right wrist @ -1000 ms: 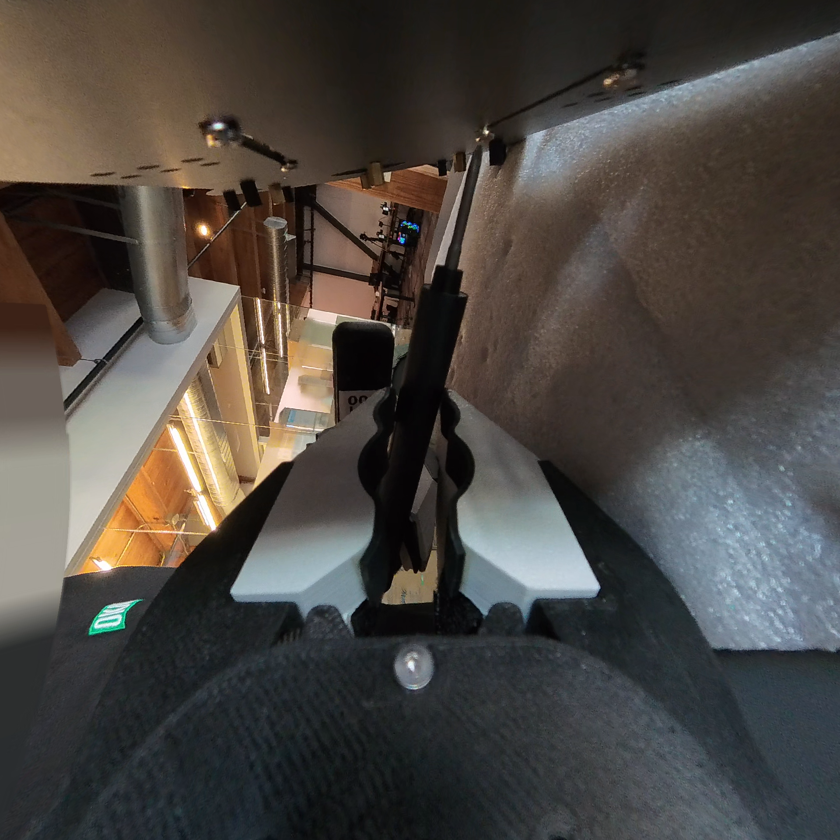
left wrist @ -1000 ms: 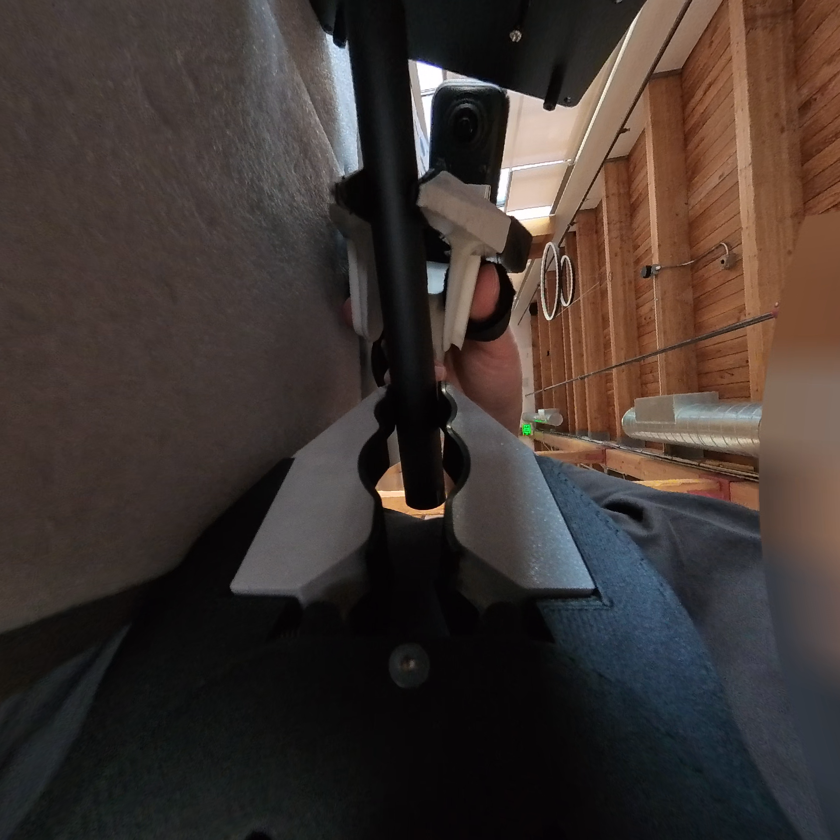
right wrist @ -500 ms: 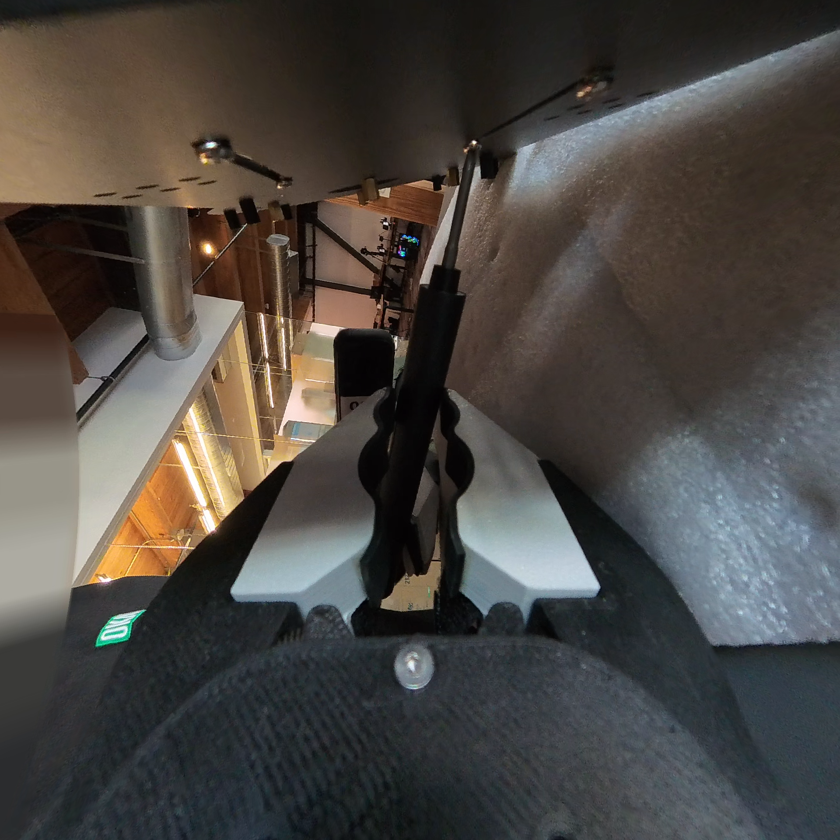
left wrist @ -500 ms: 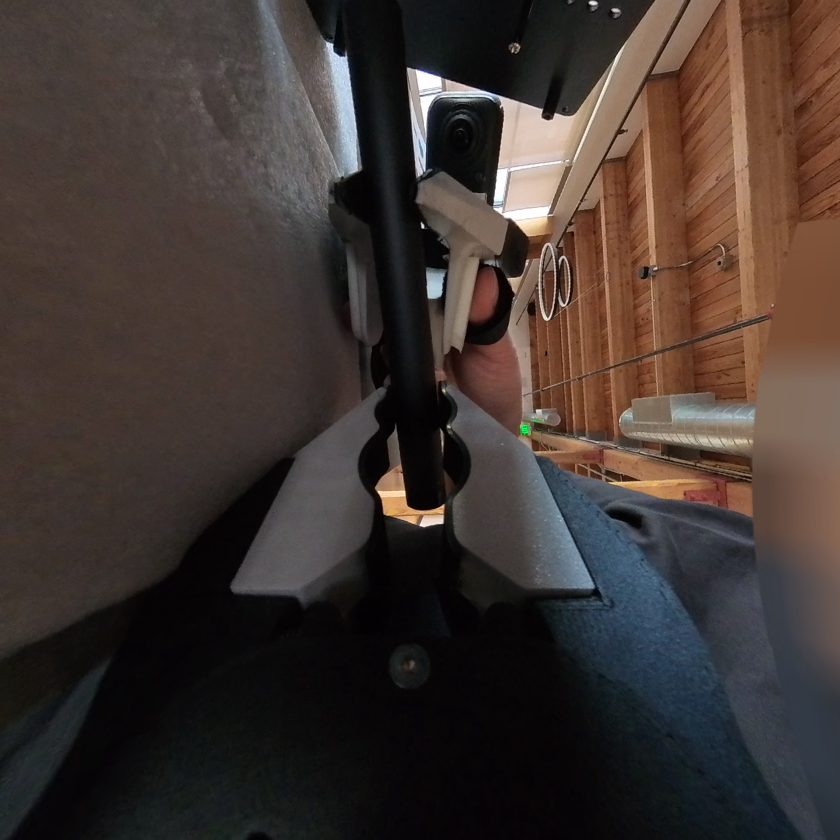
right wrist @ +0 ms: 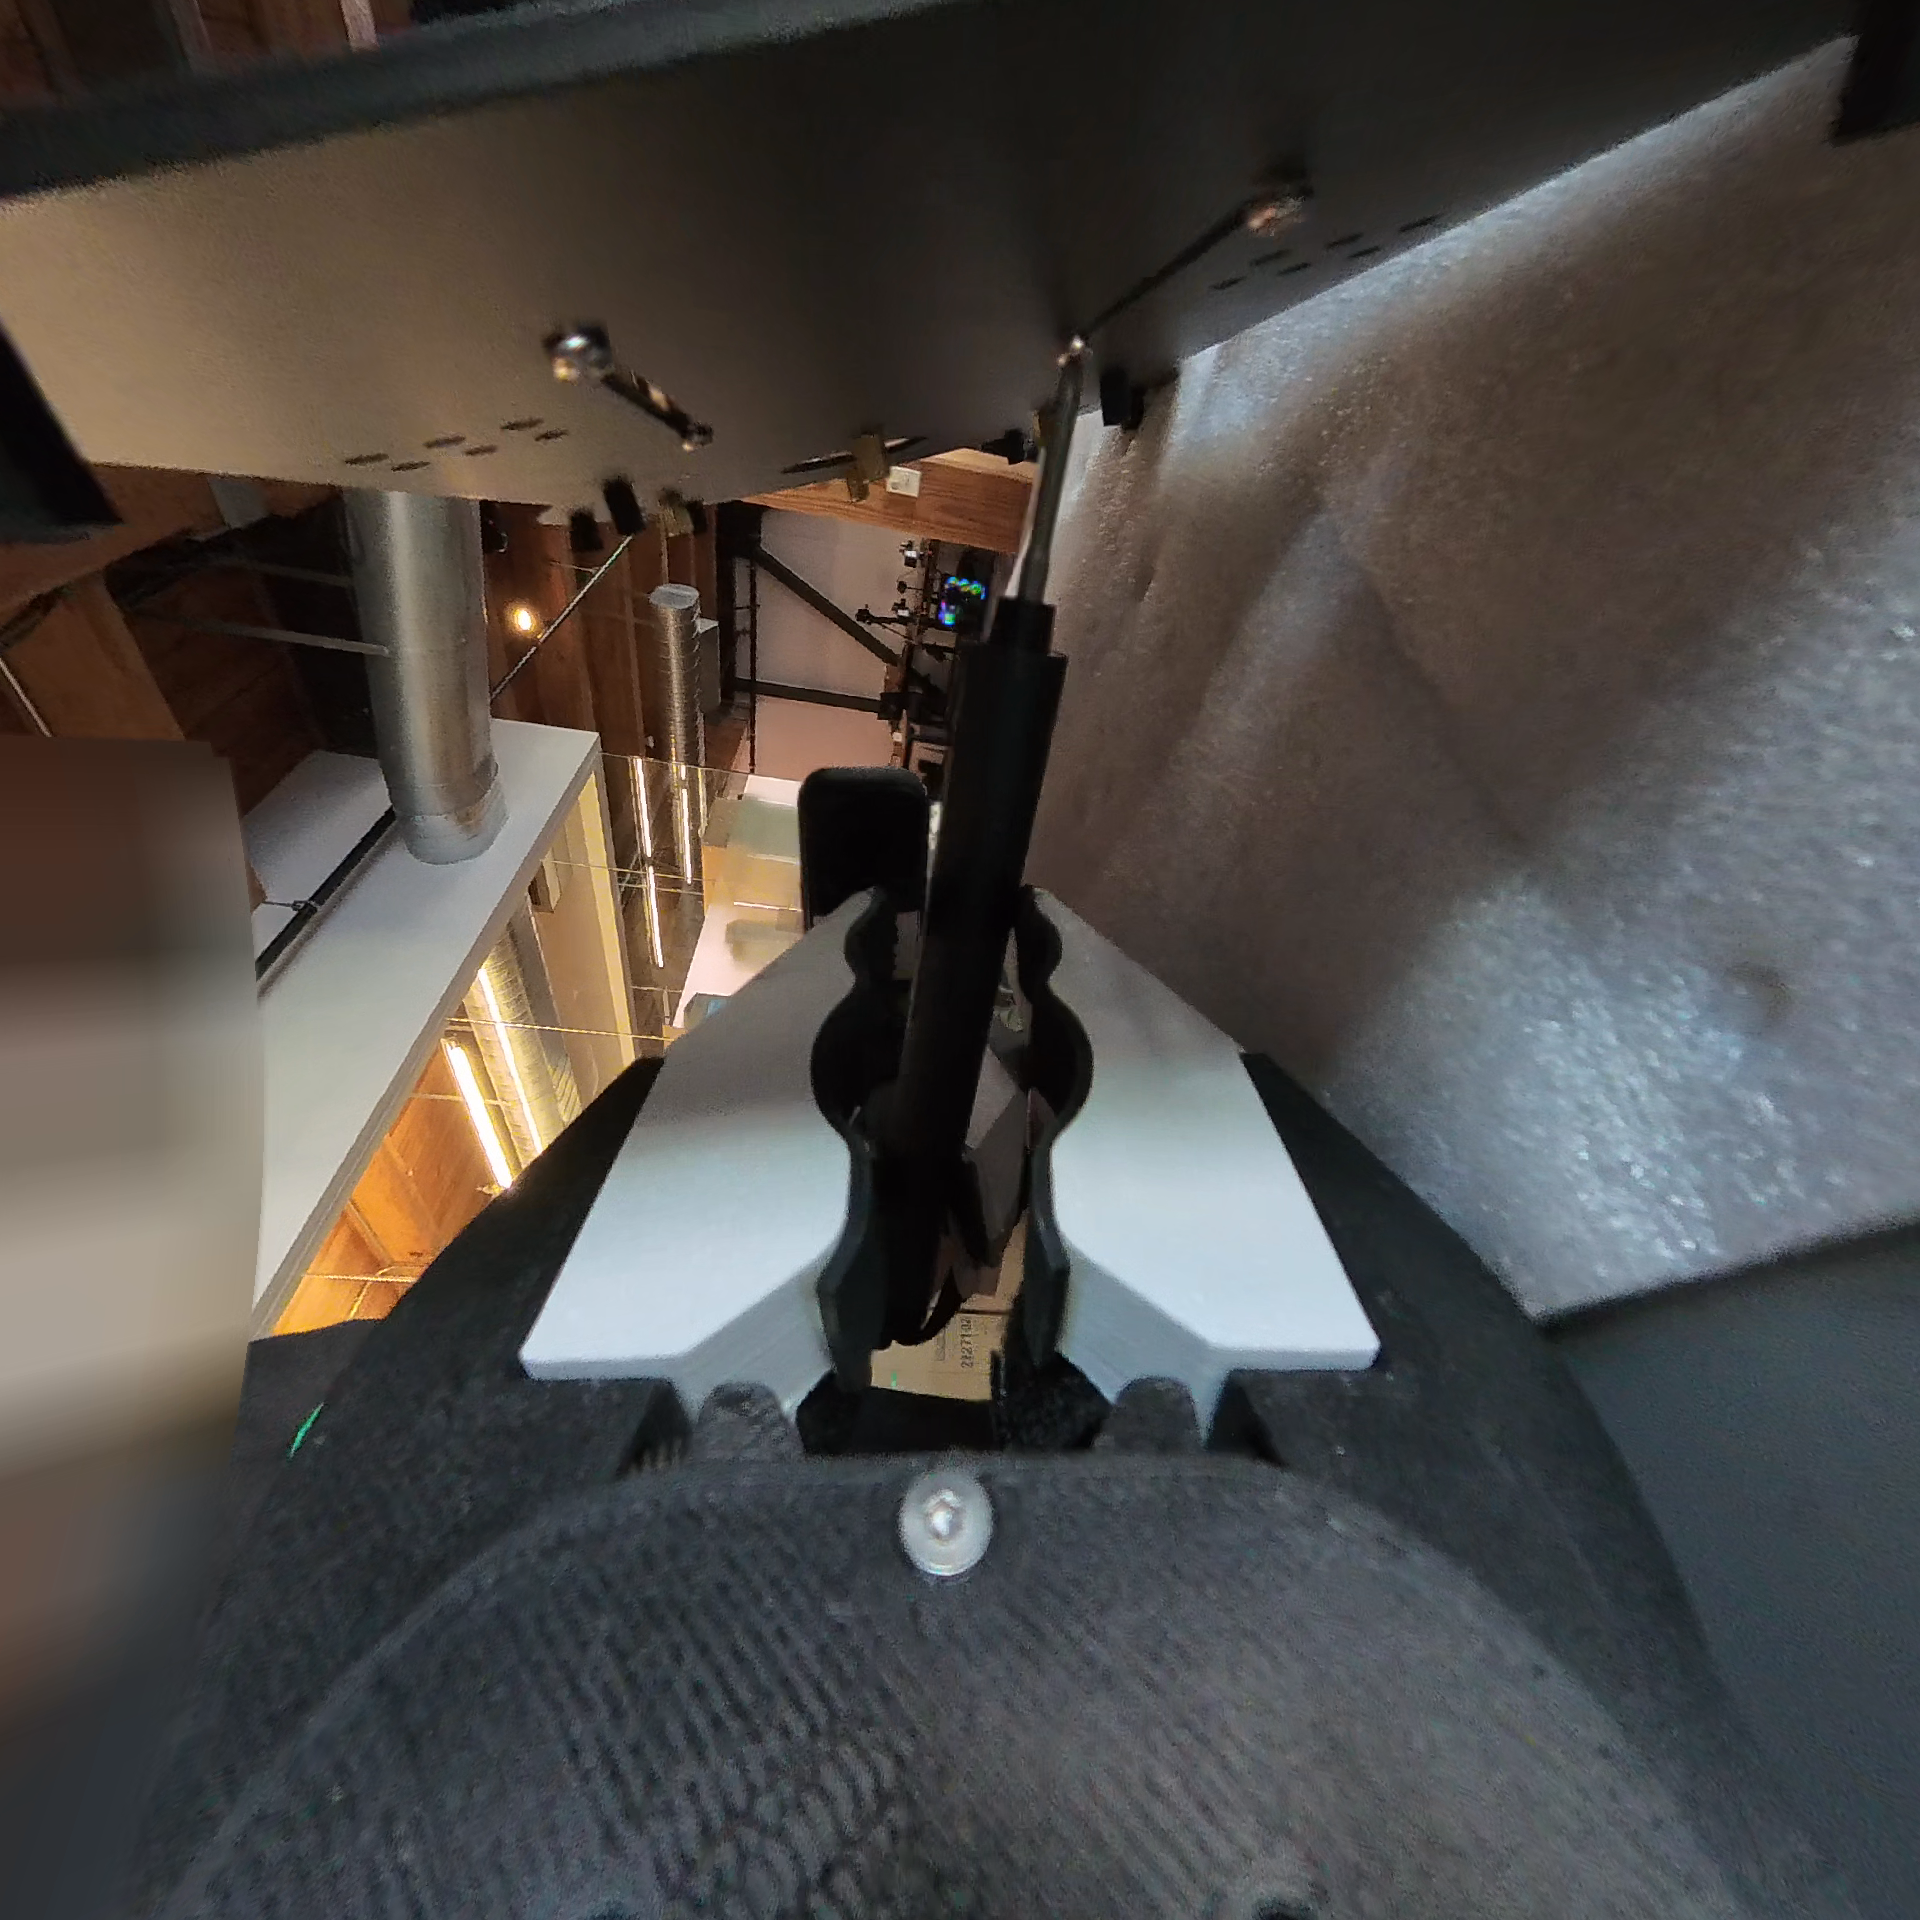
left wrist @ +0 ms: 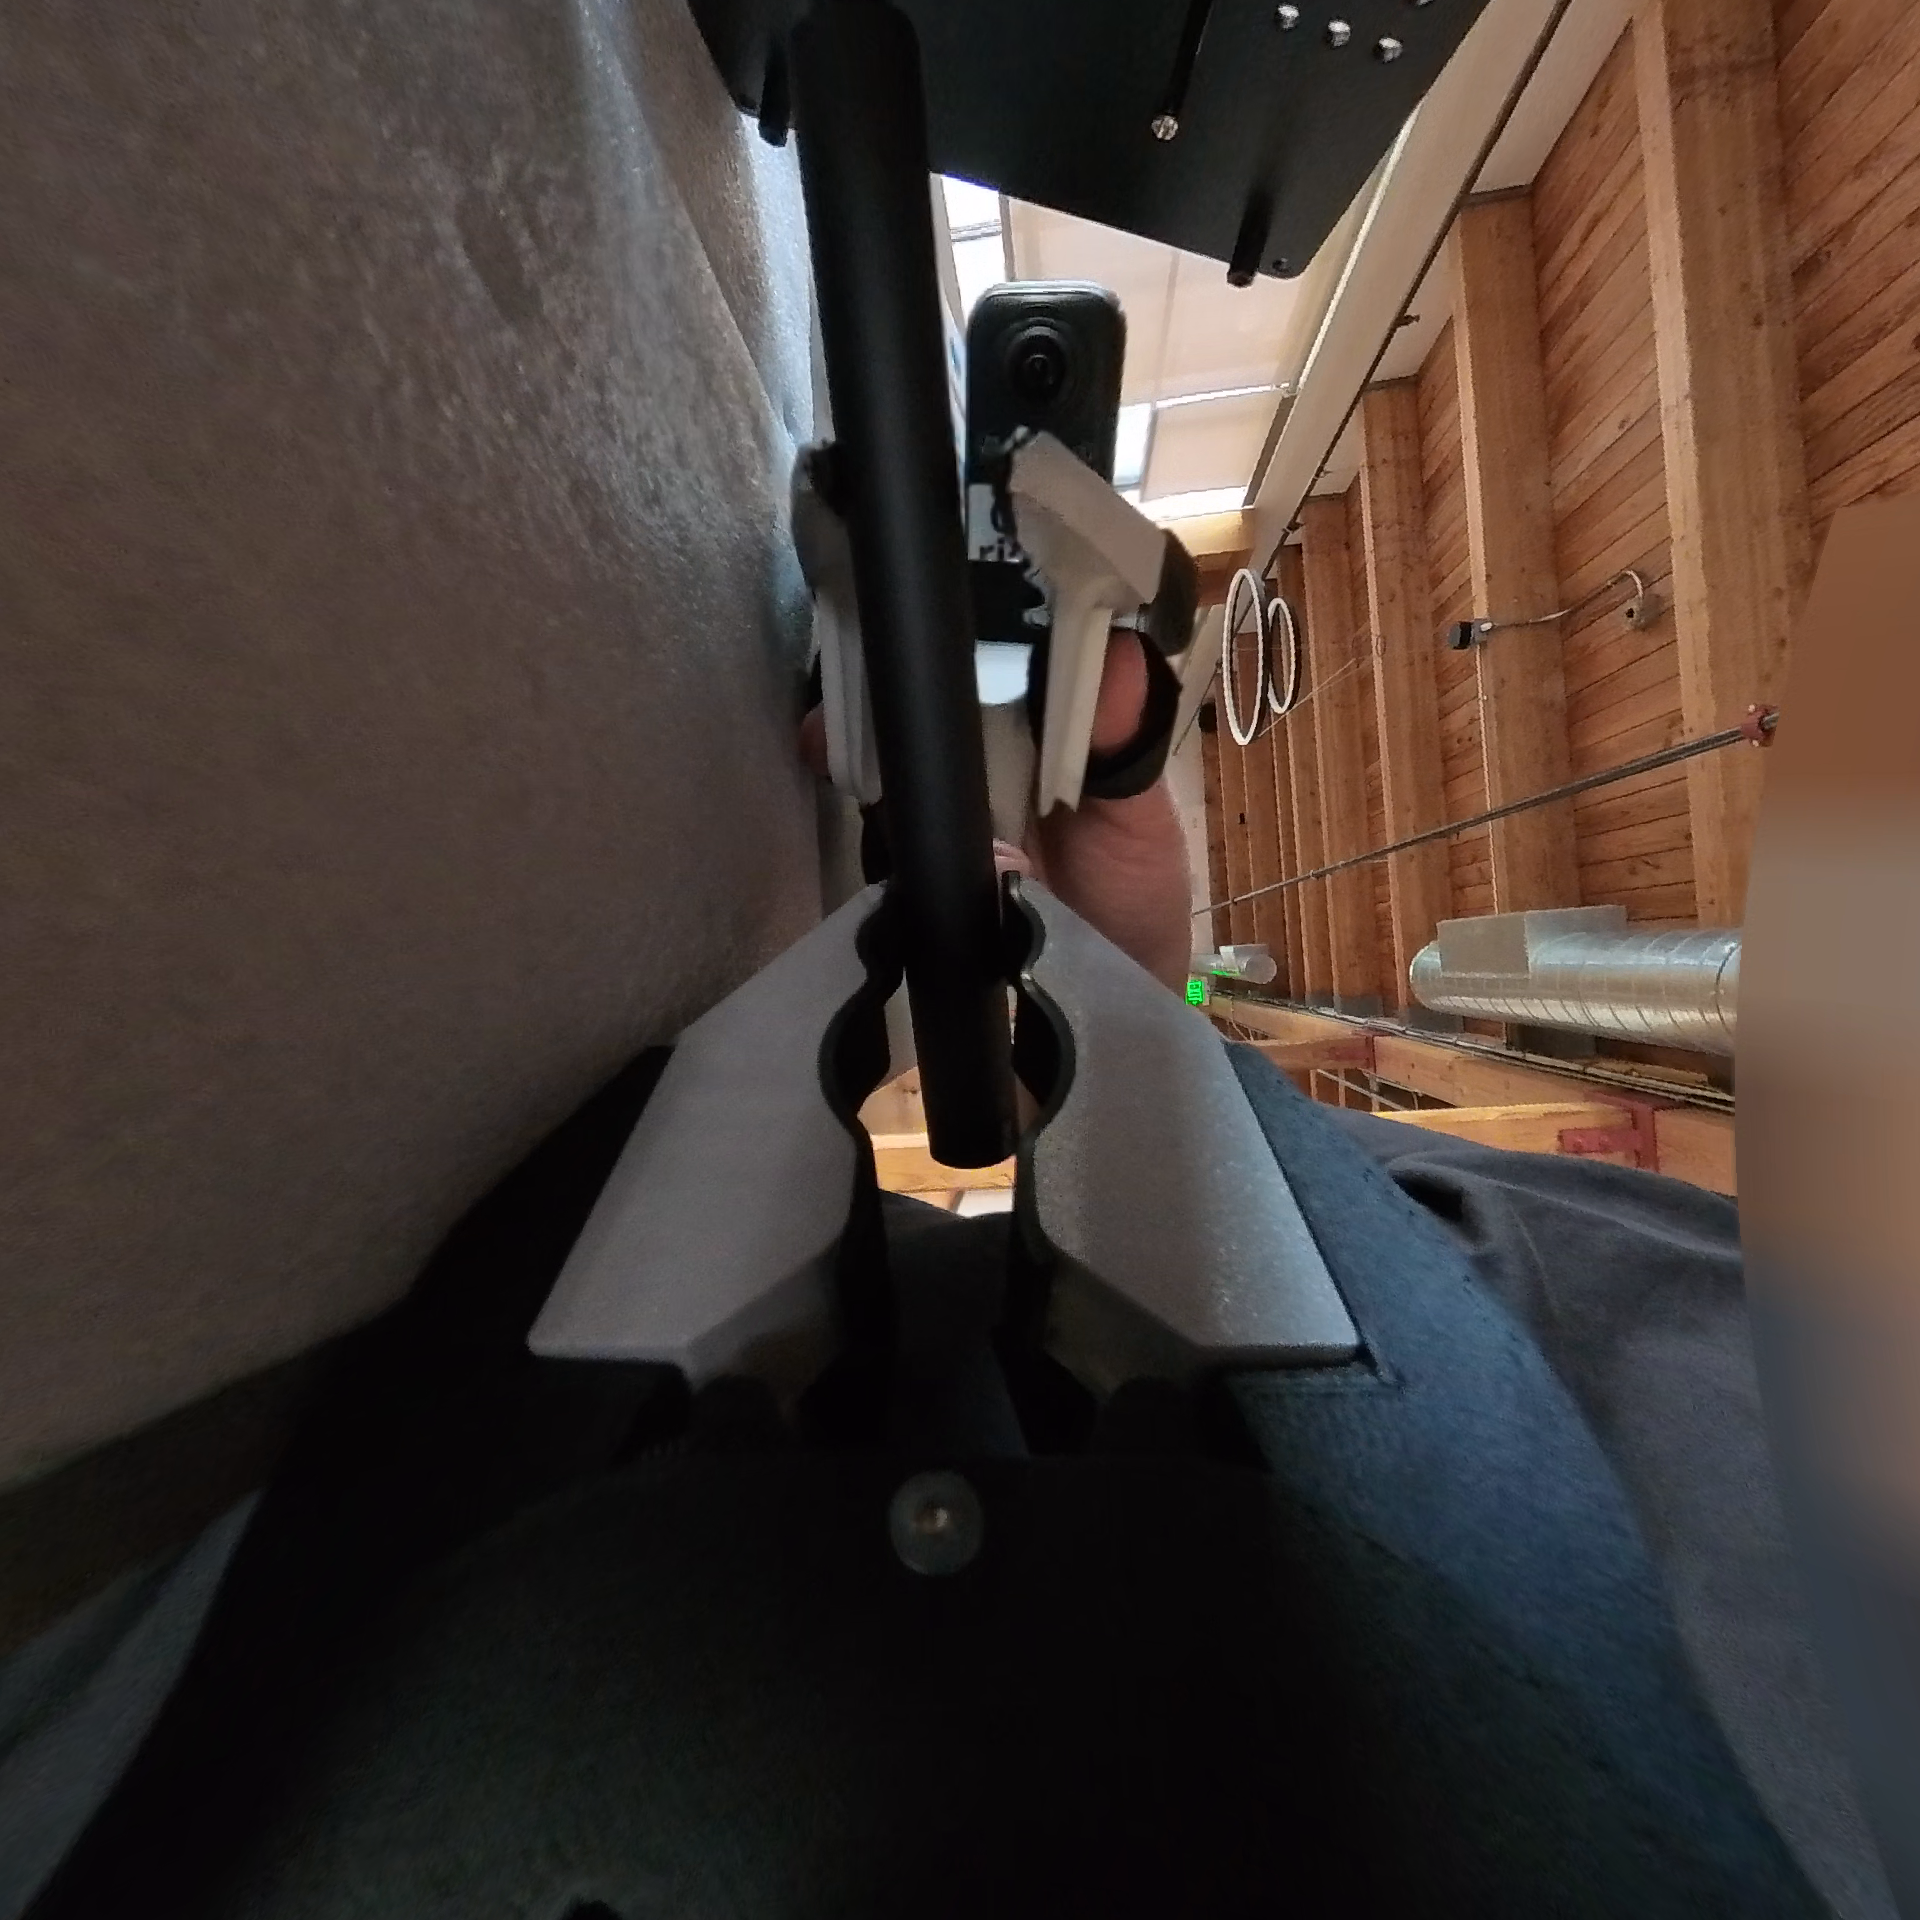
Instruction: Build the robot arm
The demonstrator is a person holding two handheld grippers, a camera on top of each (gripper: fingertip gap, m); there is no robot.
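My left gripper [left wrist: 943, 904] is shut on the lower end of a black screwdriver handle [left wrist: 914, 520] that runs up toward a black metal plate [left wrist: 1195, 104]. My right gripper [right wrist: 951, 914] is shut on the same black handle [right wrist: 987, 831]. Its thin metal shaft [right wrist: 1049, 488] reaches up to the plate's edge [right wrist: 727, 208], with the tip at a fastener there. In the left wrist view the right gripper [left wrist: 956, 665] shows farther up the handle, held by a hand [left wrist: 1112, 862], with its camera above it.
Grey foam sheet stands close beside the tool [left wrist: 364, 520] and also shows in the right wrist view [right wrist: 1507, 727]. A loose screw [right wrist: 582, 353] sticks out of the plate. A person's dark sleeve [left wrist: 1507, 1351] lies at the lower right. Wooden walls and metal ducts are far behind. About 7 cm separates my left fingertips from my right.
Both grippers stay shut on the handle. The right wrist view has shifted slightly, so the plate fills more of the top. The shaft tip stays at the plate's edge.
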